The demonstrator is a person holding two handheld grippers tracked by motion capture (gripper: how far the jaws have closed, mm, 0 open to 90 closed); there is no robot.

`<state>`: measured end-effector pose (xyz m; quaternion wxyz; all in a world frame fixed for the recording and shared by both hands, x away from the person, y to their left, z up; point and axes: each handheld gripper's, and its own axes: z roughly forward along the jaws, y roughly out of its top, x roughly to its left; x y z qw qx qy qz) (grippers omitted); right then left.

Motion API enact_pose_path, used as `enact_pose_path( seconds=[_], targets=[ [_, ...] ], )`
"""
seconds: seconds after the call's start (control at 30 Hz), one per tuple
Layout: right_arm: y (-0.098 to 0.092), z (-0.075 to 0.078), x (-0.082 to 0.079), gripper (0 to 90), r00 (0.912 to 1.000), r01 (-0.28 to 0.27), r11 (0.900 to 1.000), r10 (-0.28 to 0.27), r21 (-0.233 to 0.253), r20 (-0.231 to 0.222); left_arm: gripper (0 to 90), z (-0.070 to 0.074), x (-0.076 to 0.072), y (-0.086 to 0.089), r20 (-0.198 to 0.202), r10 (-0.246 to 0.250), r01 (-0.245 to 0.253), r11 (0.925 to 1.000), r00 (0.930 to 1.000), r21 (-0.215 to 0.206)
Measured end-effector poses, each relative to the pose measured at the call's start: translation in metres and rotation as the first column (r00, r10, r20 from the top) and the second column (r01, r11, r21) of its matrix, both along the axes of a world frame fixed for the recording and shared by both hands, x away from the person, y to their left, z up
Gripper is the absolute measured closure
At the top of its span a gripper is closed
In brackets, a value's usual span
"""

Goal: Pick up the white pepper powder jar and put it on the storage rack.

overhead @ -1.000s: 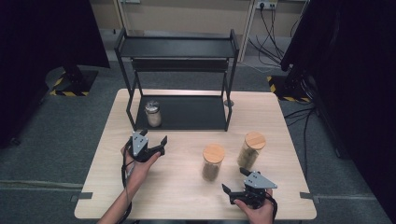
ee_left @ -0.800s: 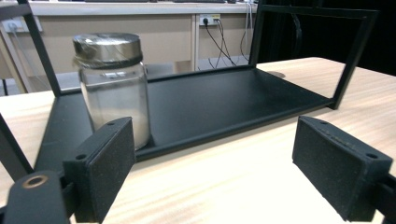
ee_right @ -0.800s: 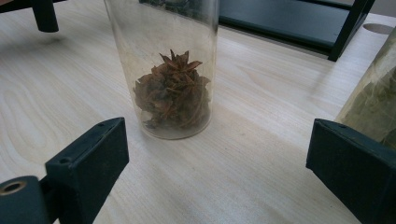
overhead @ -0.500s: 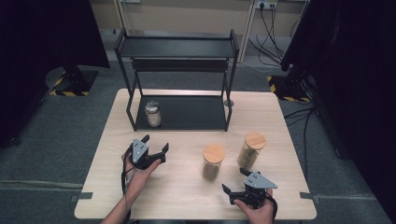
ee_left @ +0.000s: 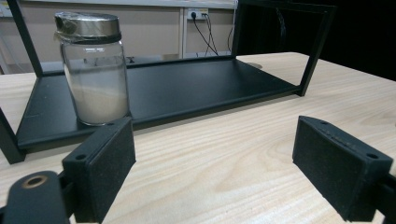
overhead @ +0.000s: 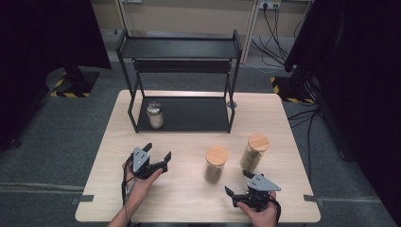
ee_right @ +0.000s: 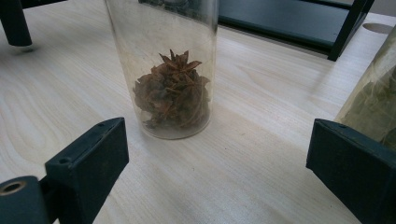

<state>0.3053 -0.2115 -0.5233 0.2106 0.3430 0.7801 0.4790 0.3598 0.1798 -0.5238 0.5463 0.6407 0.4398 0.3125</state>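
Observation:
A black two-tier metal rack (overhead: 179, 116) stands at the back of the wooden table (overhead: 283, 123). A glass jar with a metal lid (overhead: 154, 115) (ee_left: 93, 70), half full of pale powder, sits on the rack's lower shelf at the left. Two cork-lidded glass jars stand in front: one with star anise (overhead: 215, 164) (ee_right: 170, 70), one with green leaves (overhead: 254, 151) (ee_right: 373, 98). My left gripper (overhead: 157, 152) (ee_left: 212, 168) is open and empty, facing the powder jar. My right gripper (overhead: 239, 182) (ee_right: 217, 175) is open and empty just in front of the star anise jar.
Dark curtains or cases flank the table at left and right. Cables (overhead: 276, 19) run from wall sockets behind the rack. Yellow-black striped bases (overhead: 71, 90) sit on the grey floor. Bare tabletop lies between the two grippers.
My left gripper has drifted a little down and to the right, toward the table's front. The right gripper and all three jars have stayed where they were.

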Motion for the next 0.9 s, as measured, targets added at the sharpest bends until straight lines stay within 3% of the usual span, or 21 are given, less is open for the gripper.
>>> enact_pose_path(
  seconds=[0.6, 0.9],
  targets=[
    [0.0, 0.0, 0.0, 5.8, 1.0, 0.0, 1.0, 0.0, -0.002, 0.0, 12.9, -0.008, -0.014, 0.004, -0.025, 0.007, -0.007, 0.9999, 0.9997, -0.012],
    [0.0, 0.0, 0.0, 5.6, 1.0, 0.0, 1.0, 0.0, -0.003, -0.005, 12.9, -0.009, -0.015, 0.003, -0.012, 0.011, -0.011, 0.9999, 0.9999, -0.012]
  ],
)
